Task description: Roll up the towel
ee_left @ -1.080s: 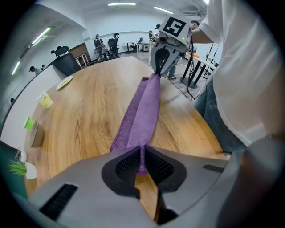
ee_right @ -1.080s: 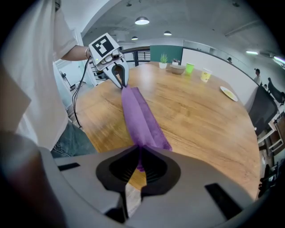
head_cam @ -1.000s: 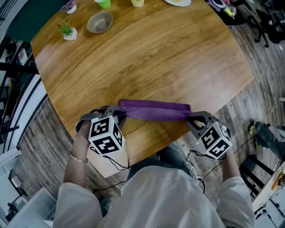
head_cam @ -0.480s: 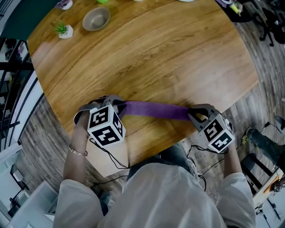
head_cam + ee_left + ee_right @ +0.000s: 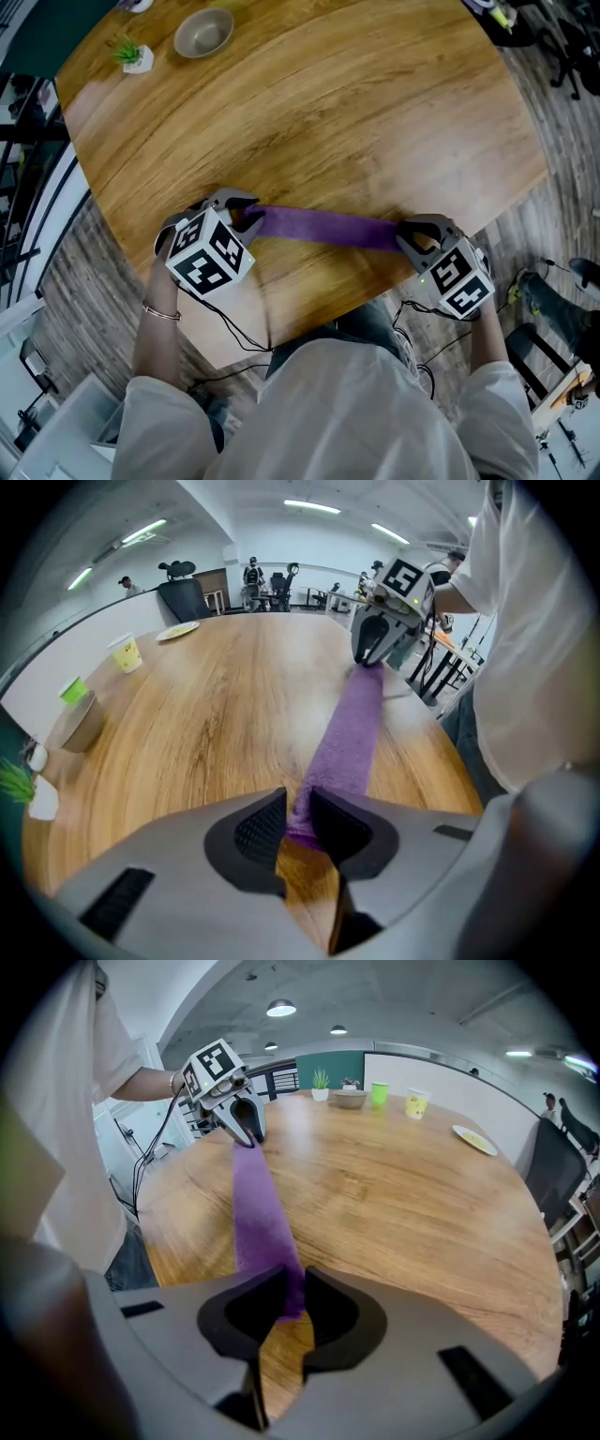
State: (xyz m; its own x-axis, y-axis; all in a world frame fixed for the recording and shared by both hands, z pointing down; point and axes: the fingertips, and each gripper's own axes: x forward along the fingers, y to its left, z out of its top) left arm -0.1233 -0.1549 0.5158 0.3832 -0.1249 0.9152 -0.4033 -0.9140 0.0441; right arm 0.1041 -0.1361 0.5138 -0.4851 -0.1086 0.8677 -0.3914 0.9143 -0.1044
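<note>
A purple towel, folded into a long narrow strip, lies stretched across the near edge of the round wooden table. Its left end sits between the pads of my left gripper, whose jaws are opening while the cloth still fills the gap. Over on the other side, my right gripper has the strip's right end between its pads, and its jaws are opening too. Both grippers point steeply down at the tabletop. In each gripper view the strip runs straight to the other gripper.
A grey bowl and a small potted plant stand at the table's far left. Two cups and a plate sit along the far rim. The table's near edge runs just under both grippers, with my lap below.
Both grippers came down a little with the towel ends. The left one rolled, so its marker cube tips to the left. The strip now lies flatter and straighter.
</note>
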